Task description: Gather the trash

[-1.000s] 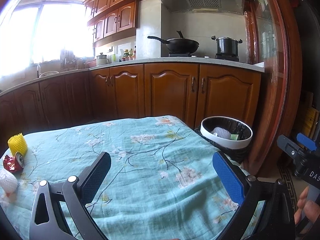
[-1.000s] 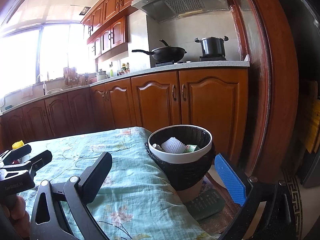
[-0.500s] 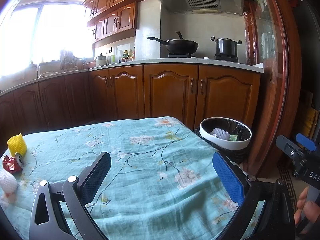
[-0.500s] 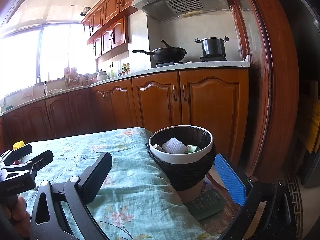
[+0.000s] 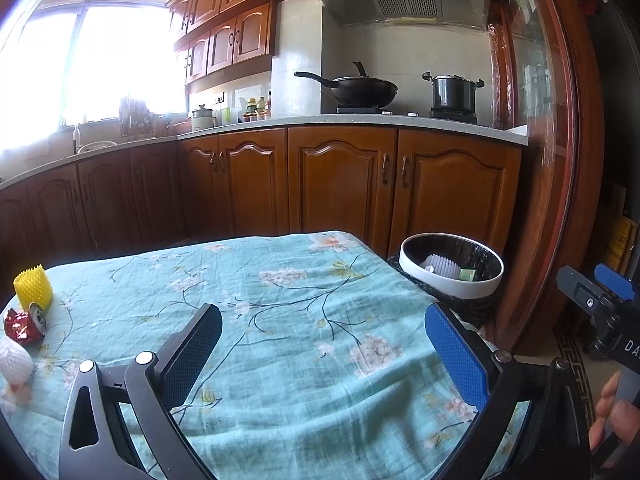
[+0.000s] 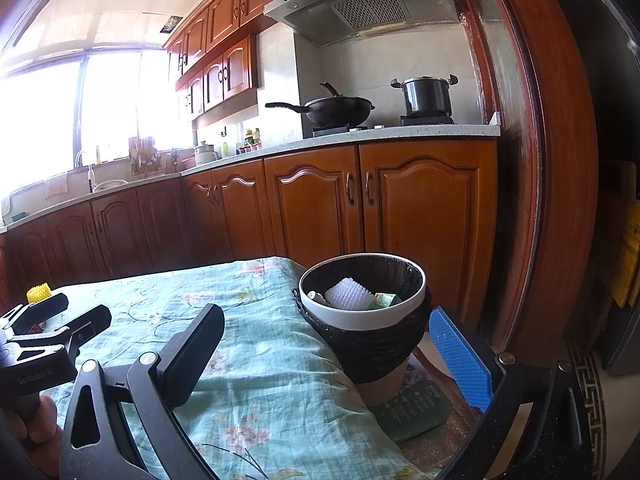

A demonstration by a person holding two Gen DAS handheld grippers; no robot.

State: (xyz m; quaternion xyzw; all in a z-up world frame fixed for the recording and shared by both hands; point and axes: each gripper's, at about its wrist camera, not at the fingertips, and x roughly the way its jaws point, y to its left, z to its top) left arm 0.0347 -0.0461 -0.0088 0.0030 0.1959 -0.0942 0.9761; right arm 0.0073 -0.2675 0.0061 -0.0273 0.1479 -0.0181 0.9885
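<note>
The left gripper (image 5: 322, 346) is held wide open over the table, and nothing is gripped between its black and blue fingers. The table is covered with a light-blue flowered cloth (image 5: 280, 320). At about 9 o'clock in the left wrist view, three pieces of trash are seen near the table's edge: a yellow foam net (image 5: 33, 291), a crushed red can (image 5: 24, 326) just beside it, and a white foam net (image 5: 14, 362) a little nearer to the camera. All three lie on the cloth, well apart from the left gripper.

The right gripper (image 6: 326, 348) is also held wide open and empty. It is pointed toward the trash bin (image 6: 362, 322), which stands beside the right edge of the table, at about 12 o'clock in the right wrist view. The bin has a white rim and a black bag liner. Inside it a white foam net (image 6: 348, 295) and a green carton (image 6: 385, 301) are seen. In the left wrist view the same bin (image 5: 451, 282) is found at about 2 o'clock.

Under the bin, on the floor, a dark green flat object (image 6: 412, 410) is lying; what it is cannot be told.
</note>
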